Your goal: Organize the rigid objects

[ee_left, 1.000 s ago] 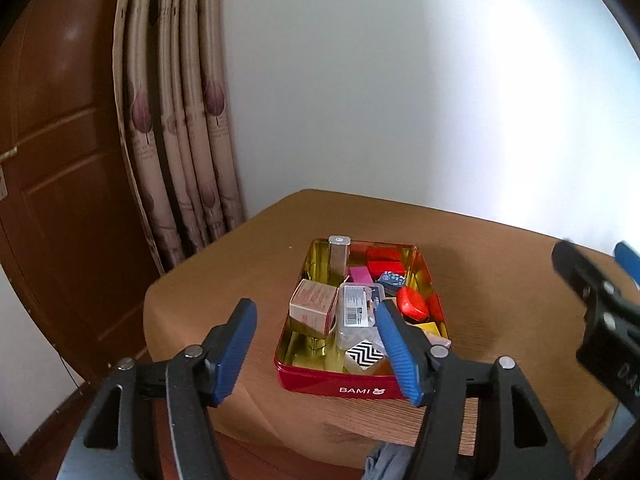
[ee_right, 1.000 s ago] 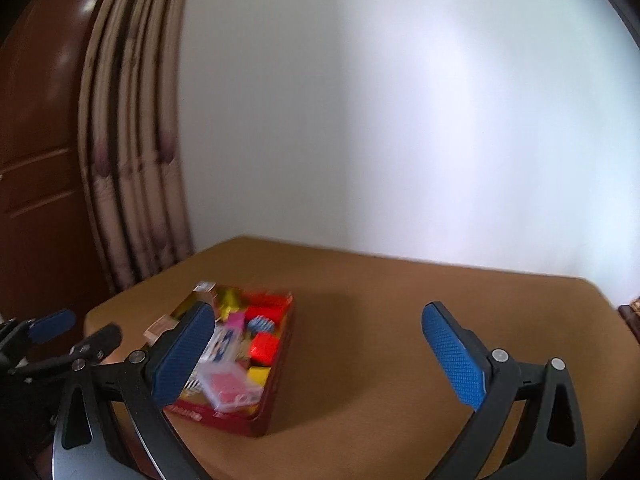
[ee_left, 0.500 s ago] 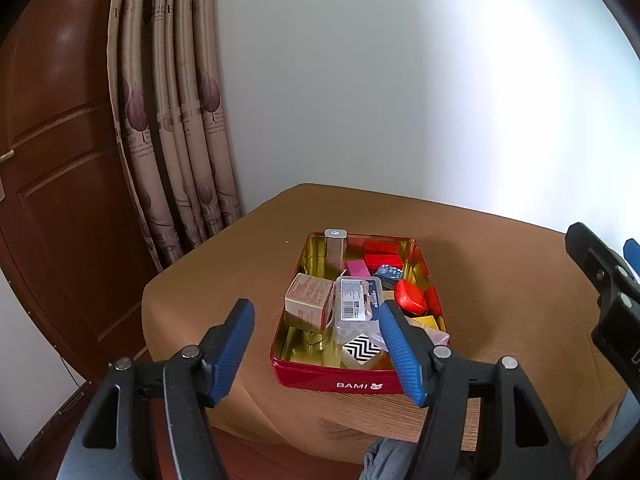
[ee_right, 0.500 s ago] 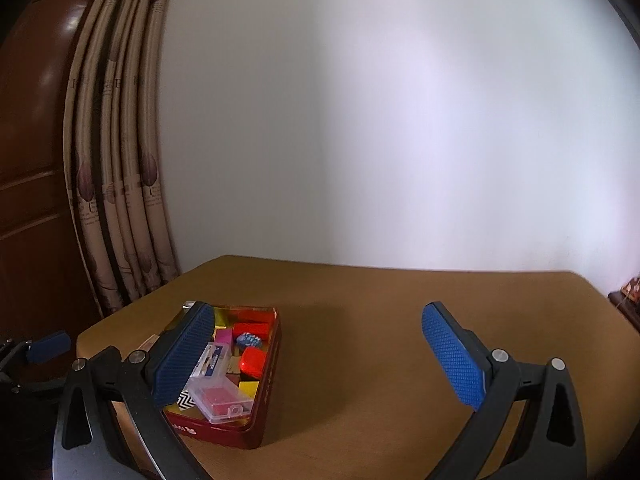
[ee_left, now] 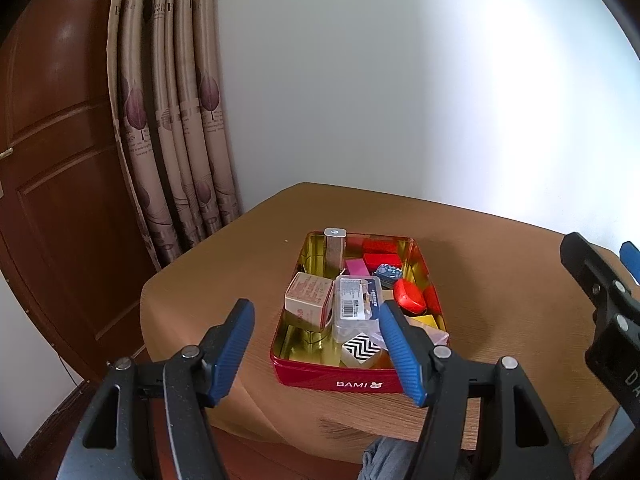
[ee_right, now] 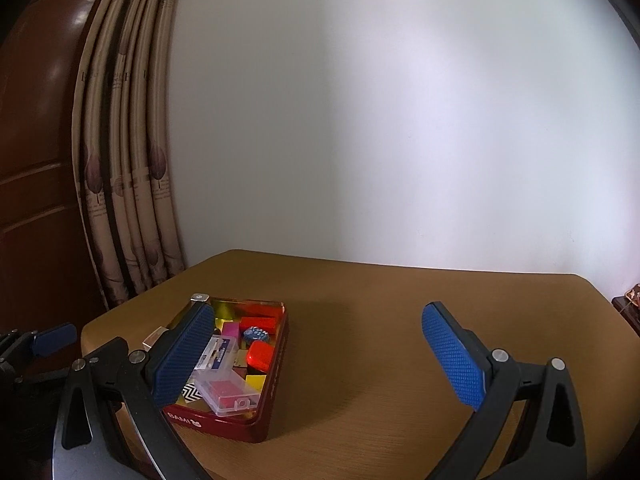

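Nearby, red tin (ee_left: 352, 378) (packed with small boxes) set on brown table (ee_right: 380, 360), left gripper (ee_left: 316, 344) and right gripper (ee_right: 316, 354) both spread wide, nothing pinched.

A home room (patterned curtain (ee_left: 172, 128), wooden door (ee_left: 52, 184), brown table (ee_left: 500, 264)).

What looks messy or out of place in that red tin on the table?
The red tin is a jumble. A clear plastic case lies tilted across the other things rather than flat, a small carton leans beside it, and a silver box stands on end at the far wall. Nothing has spilled onto the table.
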Demonstrator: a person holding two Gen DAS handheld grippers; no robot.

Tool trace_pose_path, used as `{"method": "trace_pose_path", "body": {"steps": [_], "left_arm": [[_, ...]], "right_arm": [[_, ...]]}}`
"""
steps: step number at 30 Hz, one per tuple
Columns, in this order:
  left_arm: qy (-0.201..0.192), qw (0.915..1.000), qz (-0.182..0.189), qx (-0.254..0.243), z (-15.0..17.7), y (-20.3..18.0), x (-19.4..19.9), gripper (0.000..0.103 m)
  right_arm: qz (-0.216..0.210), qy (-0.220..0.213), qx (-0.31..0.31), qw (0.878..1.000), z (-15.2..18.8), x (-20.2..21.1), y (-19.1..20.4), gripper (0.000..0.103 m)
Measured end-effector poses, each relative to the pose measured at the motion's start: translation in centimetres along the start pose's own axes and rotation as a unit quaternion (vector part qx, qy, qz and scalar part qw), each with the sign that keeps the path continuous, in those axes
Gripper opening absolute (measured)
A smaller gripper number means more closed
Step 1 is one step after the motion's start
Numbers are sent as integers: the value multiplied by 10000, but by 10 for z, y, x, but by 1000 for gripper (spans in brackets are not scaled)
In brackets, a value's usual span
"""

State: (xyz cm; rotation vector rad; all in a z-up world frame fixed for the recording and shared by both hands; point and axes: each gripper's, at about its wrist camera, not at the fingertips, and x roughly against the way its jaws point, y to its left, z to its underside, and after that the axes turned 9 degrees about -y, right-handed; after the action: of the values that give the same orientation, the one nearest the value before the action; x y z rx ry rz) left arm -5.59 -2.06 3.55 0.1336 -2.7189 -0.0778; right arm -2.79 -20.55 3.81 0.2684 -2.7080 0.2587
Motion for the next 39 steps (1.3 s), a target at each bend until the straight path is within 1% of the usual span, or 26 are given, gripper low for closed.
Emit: {"method": "trace_pose_path", "body": {"steps": [5,14,20,22,23,25,27,30,35,39], "left_arm": [[-9,10000,18,-23,0,-1,1,66],[-21,9996,232,156,-3,5,4,67],[-25,9993,362,92,-5,3,6,70],[-101,9989,450,73,-6,2,9,72],[-142,9989,450,54,-7,1,10,80],[-300,9987,408,21,-8,1,16,80],[-455,9979,454,50,-10,3,23,80],[-562,9974,444,116,-15,6,27,80],[-369,9983,455,72,-14,6,20,80],[-335,9988,356,-63,-12,2,18,80]], "right_arm": [[8,65,-1,10000,1,-2,0,103],[-47,63,41,10000,2,0,3,103],[-77,63,73,9999,2,1,6,103],[-80,47,87,9999,2,2,6,103],[-84,37,91,9999,1,2,6,103],[-87,34,70,9999,1,3,5,103],[-79,29,37,10000,0,3,3,103],[-71,1,-28,10000,-2,4,-1,103],[-89,-50,-58,9999,-5,6,-3,103],[-105,-5,-45,9999,-3,4,-1,103]]}}
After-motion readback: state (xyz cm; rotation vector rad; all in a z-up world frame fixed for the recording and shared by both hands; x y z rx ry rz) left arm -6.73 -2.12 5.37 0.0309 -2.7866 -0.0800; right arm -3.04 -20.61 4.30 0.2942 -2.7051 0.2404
